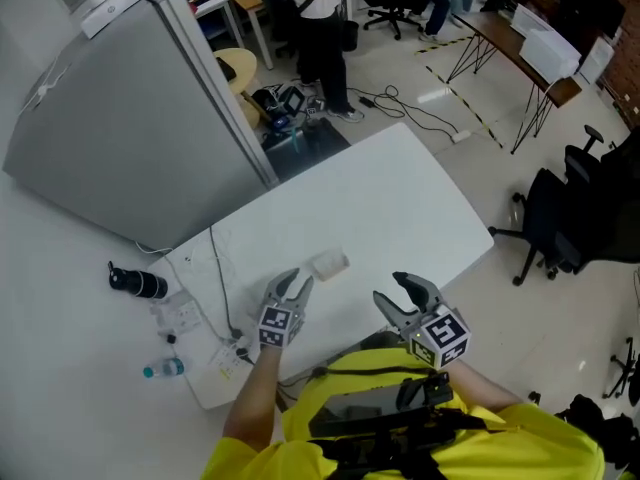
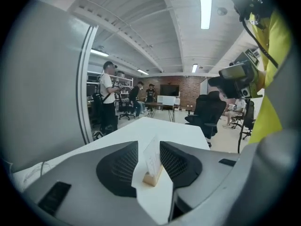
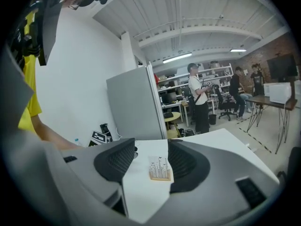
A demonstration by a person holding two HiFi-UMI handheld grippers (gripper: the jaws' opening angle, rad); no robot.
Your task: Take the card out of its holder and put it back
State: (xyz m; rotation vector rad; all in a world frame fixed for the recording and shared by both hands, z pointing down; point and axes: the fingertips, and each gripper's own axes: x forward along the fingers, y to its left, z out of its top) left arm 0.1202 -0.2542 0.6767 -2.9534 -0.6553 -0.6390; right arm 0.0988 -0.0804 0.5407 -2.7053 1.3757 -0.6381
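A small white card [image 1: 330, 263] stands upright in a little wooden holder [image 2: 153, 178] on the white table [image 1: 400, 198]. In the left gripper view the card [image 2: 153, 157] is seen nearly edge-on just beyond my left gripper [image 2: 148, 144], whose jaws stand open on either side of it without touching. My left gripper [image 1: 297, 282] sits just short of the card on its left. My right gripper [image 1: 392, 288] is open a little to the card's right. In the right gripper view the printed card [image 3: 160, 165] and holder [image 3: 160, 177] lie ahead of the open right gripper [image 3: 151, 142].
A grey partition panel [image 1: 130, 118] leans past the table's far left corner. A black cylinder [image 1: 138, 283], a small bottle [image 1: 160, 370] and cables lie at the table's left end. A black office chair [image 1: 570, 218] stands to the right, and a person [image 1: 320, 28] stands beyond.
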